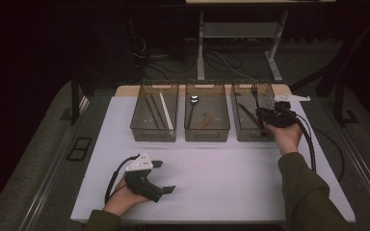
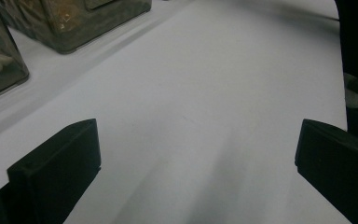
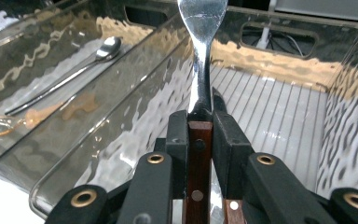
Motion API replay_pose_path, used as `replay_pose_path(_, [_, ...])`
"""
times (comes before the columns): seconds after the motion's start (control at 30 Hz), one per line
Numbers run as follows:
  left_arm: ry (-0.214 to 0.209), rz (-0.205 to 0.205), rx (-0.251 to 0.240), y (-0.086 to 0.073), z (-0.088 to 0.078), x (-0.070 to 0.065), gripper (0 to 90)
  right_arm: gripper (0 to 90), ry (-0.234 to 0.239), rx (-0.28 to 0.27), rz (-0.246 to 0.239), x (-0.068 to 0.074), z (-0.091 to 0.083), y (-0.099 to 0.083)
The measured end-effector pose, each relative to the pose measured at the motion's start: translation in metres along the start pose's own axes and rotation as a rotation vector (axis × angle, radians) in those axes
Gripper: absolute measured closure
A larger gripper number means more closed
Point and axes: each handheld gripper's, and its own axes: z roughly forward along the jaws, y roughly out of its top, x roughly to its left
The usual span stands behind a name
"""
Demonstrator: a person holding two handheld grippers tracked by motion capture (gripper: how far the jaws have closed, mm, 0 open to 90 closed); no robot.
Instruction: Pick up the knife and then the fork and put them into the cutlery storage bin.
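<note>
Nothing to read anywhere here: no lettering, label, brand, number or sign can be made out on anything in any of the three views.
</note>
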Motion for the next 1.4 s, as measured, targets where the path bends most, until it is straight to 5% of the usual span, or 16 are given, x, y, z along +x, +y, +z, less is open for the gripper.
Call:
replay_pose_path(0.3, [-0.001,0.001,0.001,0.0,0.0,0.0,0.0,76.2,-0.002,0.039,-0.012,0.002,0.005,-0.003])
replay_pose_path(0.77, [0.0,0.001,0.001,0.0,0.0,0.0,0.0,66.8,0.027,0.01,0.01,-0.003,-0.002,0.001])
replay_pose_path(1.17, [0.005,-0.005,0.004,0.0,0.001,0.001,0.0,40.8,0.053,-0.003,0.043,-0.007,-0.01,0.005])
replay_pose_path(1.4, [0.01,-0.003,0.001,0.001,0.001,0.001,0.0,28.0,0.048,0.026,0.02,-0.002,-0.016,0.005])
